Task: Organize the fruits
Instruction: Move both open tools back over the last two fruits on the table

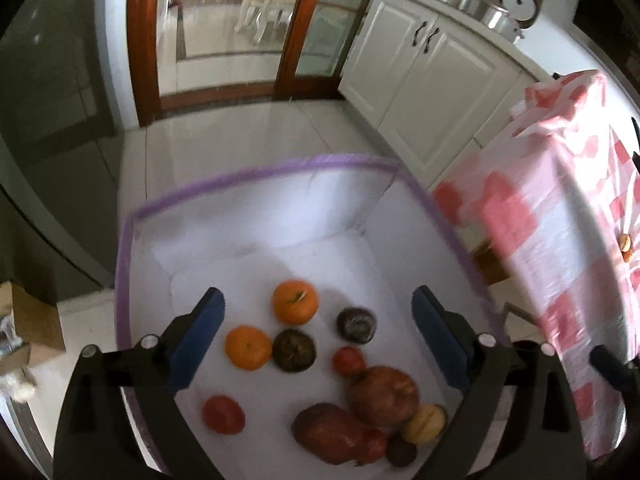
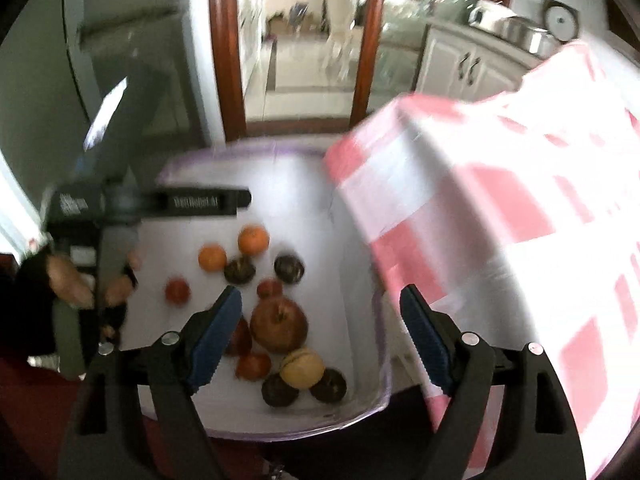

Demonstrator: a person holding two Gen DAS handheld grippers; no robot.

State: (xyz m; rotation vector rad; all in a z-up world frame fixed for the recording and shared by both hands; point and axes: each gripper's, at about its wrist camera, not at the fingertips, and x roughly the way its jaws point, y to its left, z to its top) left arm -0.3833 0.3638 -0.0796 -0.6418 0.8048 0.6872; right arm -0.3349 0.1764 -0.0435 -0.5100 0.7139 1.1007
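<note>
Looking down into a kitchen scene, both wrist cameras face a white bin with a purple rim [image 1: 256,172] standing on a pale tiled floor [image 1: 224,136]. To the right of the bin hangs a pink-and-white checked cloth [image 1: 552,208], draped over a table edge that reaches over the bin's right side in the right wrist view. White cabinets [image 1: 424,64] with dark handles run along the far wall, next to a wood-framed glass door [image 1: 296,24].

The left gripper [image 1: 318,330] hangs above the bin with its blue-padded jaws spread wide and nothing between them. The right gripper [image 2: 320,336] is likewise spread, empty, above the bin's near right part. In the right wrist view a hand [image 2: 68,280] holds the left tool's grey handle at the bin's left edge.

The fruits lie loose on the bin's white floor. A large reddish pomegranate [image 1: 384,396] sits near the right, touching an oblong reddish-brown fruit [image 1: 328,432] below it. Two oranges [image 1: 295,301] lie nearer the far side, one just beside a dark round fruit [image 1: 294,350]. Another dark fruit [image 1: 356,325] lies apart to the right. A red tomato [image 1: 223,414] rests alone at the left. A small yellowish fruit [image 1: 425,424] touches the pomegranate's lower right. The frames are blurred, so finer detail cannot be told.
</note>
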